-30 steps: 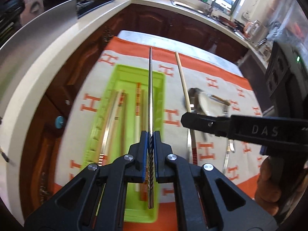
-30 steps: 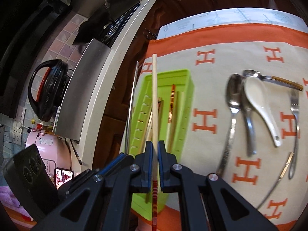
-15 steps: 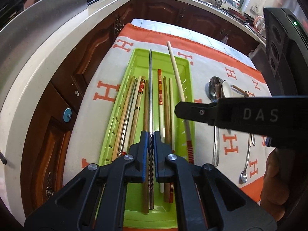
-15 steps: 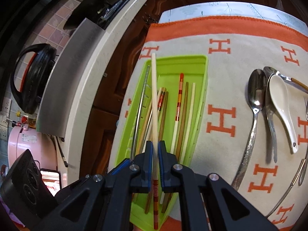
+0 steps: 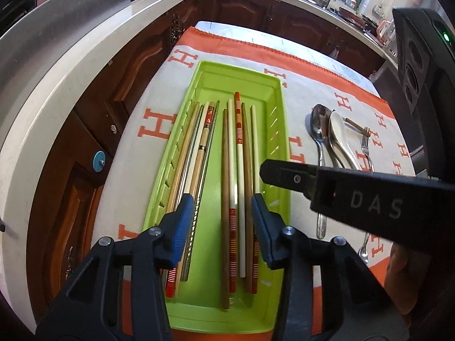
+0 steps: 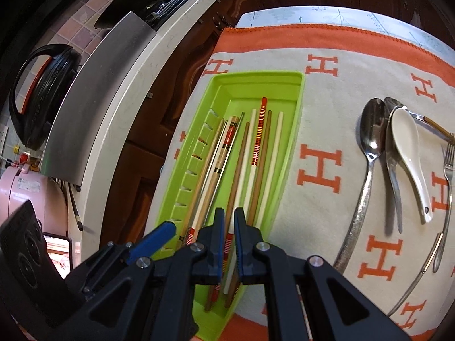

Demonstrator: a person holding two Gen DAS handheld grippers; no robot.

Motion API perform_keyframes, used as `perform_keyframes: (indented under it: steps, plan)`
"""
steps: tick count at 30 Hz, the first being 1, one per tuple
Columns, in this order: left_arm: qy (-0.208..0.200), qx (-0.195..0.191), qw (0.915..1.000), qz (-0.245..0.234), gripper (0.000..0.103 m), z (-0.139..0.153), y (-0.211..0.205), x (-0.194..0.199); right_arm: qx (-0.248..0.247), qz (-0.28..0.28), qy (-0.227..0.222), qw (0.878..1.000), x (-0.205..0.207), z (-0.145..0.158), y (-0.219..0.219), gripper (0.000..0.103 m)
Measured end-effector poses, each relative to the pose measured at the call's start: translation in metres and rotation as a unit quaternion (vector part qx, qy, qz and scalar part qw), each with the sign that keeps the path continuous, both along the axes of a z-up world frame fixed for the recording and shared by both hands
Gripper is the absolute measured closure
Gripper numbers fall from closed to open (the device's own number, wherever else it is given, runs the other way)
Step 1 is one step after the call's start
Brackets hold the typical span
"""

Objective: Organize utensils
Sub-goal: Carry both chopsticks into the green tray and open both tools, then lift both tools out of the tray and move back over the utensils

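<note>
A green tray [image 5: 285,130] [image 6: 256,74] lies on an orange and cream cloth and holds several chopsticks [image 5: 240,142] [image 6: 257,142] side by side. My left gripper [image 5: 223,216] hovers wide open over the tray's near end with nothing between its fingers. A steel chopstick [image 5: 210,133] lies in the tray just inside its left finger. My right gripper [image 6: 229,223] is over the same end, its jaws only slightly apart and holding nothing. A cream chopstick with a red-striped end [image 5: 254,147] rests at the tray's right side. The right gripper [image 5: 268,170] reaches in from the right.
Right of the tray lie a steel spoon [image 6: 372,130], a white ceramic spoon [image 6: 406,133] and a fork [image 6: 448,159]. A pale counter [image 5: 57,85] with dark wooden cabinets runs along the left. A black pot [image 6: 37,96] stands there. A hand [image 5: 398,264] holds the right gripper.
Both grippers came down over the tray's near end. The left let go of the steel chopstick and opened wide. The right released the cream chopstick, which now lies in the tray.
</note>
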State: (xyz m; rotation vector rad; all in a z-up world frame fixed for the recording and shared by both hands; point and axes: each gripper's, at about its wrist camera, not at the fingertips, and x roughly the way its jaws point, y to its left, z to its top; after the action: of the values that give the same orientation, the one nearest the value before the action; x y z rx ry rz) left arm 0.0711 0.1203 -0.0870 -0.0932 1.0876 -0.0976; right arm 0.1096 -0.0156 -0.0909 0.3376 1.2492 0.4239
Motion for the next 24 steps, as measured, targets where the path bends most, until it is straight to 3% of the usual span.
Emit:
perform_keyframes:
  steps: [24]
  plan:
    - [0.003, 0.000, 0.9995, -0.033, 0.064, 0.008, -0.032, -0.021, -0.031, -0.029, -0.057, 0.997, -0.046, 0.007, -0.059, 0.096]
